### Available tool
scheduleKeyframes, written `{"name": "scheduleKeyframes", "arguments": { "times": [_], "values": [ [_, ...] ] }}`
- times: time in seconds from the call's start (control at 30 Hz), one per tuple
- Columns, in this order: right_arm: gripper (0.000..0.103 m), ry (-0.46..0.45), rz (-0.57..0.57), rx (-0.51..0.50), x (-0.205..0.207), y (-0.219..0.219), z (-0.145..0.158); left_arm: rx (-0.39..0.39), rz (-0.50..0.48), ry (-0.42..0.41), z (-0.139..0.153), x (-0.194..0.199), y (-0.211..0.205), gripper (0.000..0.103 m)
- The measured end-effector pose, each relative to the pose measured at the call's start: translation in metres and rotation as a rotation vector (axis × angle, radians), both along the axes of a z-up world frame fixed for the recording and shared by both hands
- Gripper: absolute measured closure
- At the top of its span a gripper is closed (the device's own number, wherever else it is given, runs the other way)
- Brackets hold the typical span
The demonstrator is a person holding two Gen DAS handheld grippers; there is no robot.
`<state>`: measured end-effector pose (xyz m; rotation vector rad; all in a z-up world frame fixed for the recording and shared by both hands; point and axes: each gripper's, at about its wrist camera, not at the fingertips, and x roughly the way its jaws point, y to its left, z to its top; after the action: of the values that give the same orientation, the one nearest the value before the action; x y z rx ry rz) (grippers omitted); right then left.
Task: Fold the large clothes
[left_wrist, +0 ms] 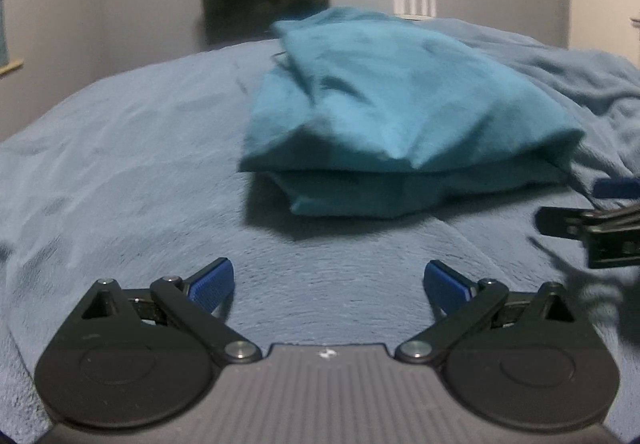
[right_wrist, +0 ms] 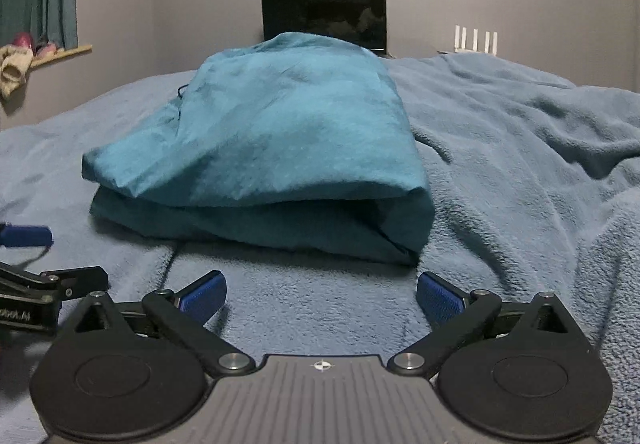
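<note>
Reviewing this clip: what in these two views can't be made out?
- Teal garment: its kind; folded over, layers hide the inside, both views.
- Dark screen: lower part hidden behind the garment, both views.
- Right gripper in the left wrist view: blurred, cut off by the edge.
- Shelf items: too small and blurred.

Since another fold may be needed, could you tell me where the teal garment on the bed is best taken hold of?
Probably at the near right corner of the teal garment, coming in low from the front. There the layers curl into a thick rolled edge lifted slightly off the blue blanket, so one pad could slip beneath. The right tongs stand open and empty just before it.
</note>
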<state>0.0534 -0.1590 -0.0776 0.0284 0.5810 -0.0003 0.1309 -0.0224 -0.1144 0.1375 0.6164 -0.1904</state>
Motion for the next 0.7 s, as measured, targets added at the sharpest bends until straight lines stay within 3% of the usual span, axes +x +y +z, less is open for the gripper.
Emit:
{"name": "scheduleKeyframes", "arguments": {
  "times": [0.7],
  "values": [
    [0.000, 0.010, 0.029, -0.025, 0.0062, 0.0024, -0.0076, 0.002, -0.032, -0.016, -0.0026, -0.0009, -0.0047, 0.001]
  ]
}}
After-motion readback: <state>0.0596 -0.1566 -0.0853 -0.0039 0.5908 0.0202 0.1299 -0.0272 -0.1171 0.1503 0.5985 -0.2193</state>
